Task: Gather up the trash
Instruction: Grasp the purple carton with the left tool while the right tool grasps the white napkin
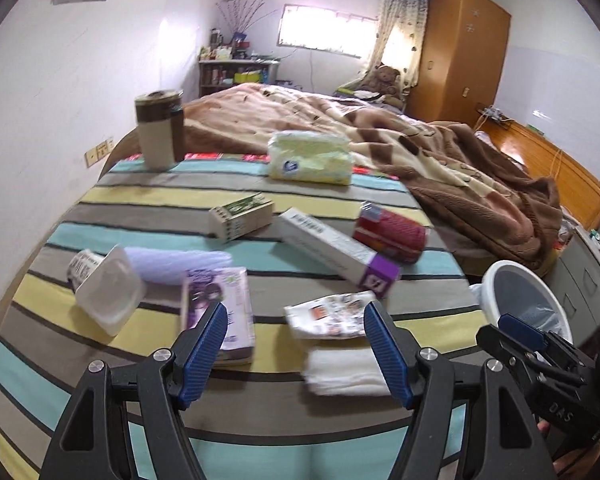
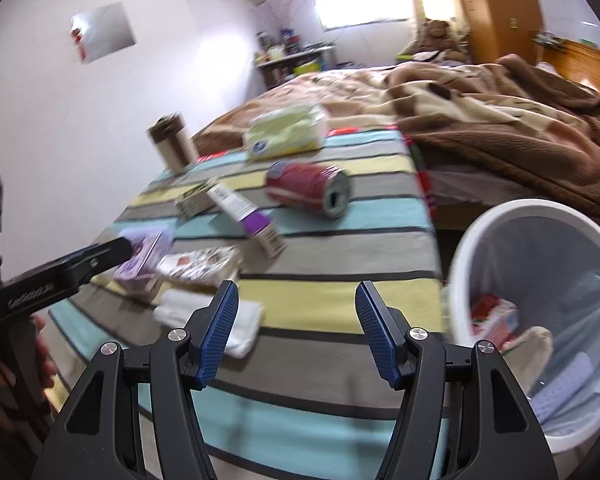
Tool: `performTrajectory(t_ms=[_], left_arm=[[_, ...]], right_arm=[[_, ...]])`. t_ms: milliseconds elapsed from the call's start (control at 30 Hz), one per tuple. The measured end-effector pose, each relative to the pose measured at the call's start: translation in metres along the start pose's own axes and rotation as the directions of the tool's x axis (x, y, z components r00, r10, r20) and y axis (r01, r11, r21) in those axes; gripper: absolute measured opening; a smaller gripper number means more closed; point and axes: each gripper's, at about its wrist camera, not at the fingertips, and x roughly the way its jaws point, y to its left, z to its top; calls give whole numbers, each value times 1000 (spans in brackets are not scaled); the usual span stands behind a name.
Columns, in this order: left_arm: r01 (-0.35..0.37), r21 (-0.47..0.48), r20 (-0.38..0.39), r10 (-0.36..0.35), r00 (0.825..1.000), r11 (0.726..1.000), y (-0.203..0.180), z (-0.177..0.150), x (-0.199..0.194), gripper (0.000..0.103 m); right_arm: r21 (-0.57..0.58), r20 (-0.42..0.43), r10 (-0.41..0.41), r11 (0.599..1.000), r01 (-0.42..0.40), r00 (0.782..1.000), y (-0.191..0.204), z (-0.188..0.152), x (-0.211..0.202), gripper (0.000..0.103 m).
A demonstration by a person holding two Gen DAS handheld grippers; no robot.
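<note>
Trash is scattered over a striped bed cover (image 1: 340,196). My left gripper (image 1: 295,307) hangs open over a crumpled printed wrapper (image 1: 328,316) and a folded white tissue (image 1: 344,372), with a purple pack (image 1: 220,312) beside its left finger. Farther off lie a long white box with a purple end (image 1: 336,252) and a red can (image 1: 392,236). My right gripper (image 2: 296,288) is open and empty over the cover's near edge, with the white tissue (image 2: 220,320) to its left. The white lined bin (image 2: 480,240) stands to its right and holds a red-and-white packet (image 2: 496,316).
A small green box (image 1: 242,216), a white plastic tub (image 1: 108,300) and a lavender bag (image 1: 176,264) lie at the left. A yellow tissue pack (image 1: 310,158) and a brown-and-cream tumbler (image 1: 160,132) sit farther back. A brown blanket (image 1: 460,176) covers the rest of the bed.
</note>
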Motion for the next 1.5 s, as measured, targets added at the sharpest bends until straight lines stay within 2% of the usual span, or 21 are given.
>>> performTrajectory(t_ms=[133, 400, 500, 633, 800, 867, 1033, 1167, 1333, 1500], left_arm=[[-29, -17, -25, 28, 999, 999, 14, -5, 9, 70], [-50, -42, -62, 48, 997, 998, 41, -7, 27, 70], [-60, -50, -67, 57, 996, 997, 50, -7, 31, 70], [-41, -65, -86, 35, 996, 997, 56, -8, 37, 70], [-31, -68, -96, 25, 995, 997, 59, -7, 43, 71], [-33, -51, -105, 28, 994, 998, 58, -6, 46, 75], [-28, -33, -123, 24, 992, 999, 56, -4, 53, 76], [-20, -47, -122, 14, 992, 999, 56, -4, 56, 76], [-45, -32, -138, 41, 990, 998, 56, -3, 63, 76], [-63, -49, -154, 54, 987, 997, 62, -4, 67, 76]], right_arm=[[-58, -58, 60, 996, -64, 997, 17, -3, 12, 62], [-188, -145, 116, 972, -142, 983, 46, -3, 31, 63], [-260, -158, 115, 953, -154, 981, 57, -2, 34, 77], [-334, -175, 141, 923, -193, 975, 68, -2, 39, 77], [-408, -208, 102, 895, -181, 973, 75, -5, 50, 77], [-423, -213, 83, 890, -168, 974, 75, -5, 53, 77], [-441, -230, 18, 889, -121, 973, 74, -3, 62, 77], [-443, -236, 0, 890, -107, 972, 71, -2, 63, 77], [-444, -240, -7, 890, -103, 971, 72, -4, 63, 77], [-434, -247, -4, 895, -107, 969, 71, -4, 64, 70]])
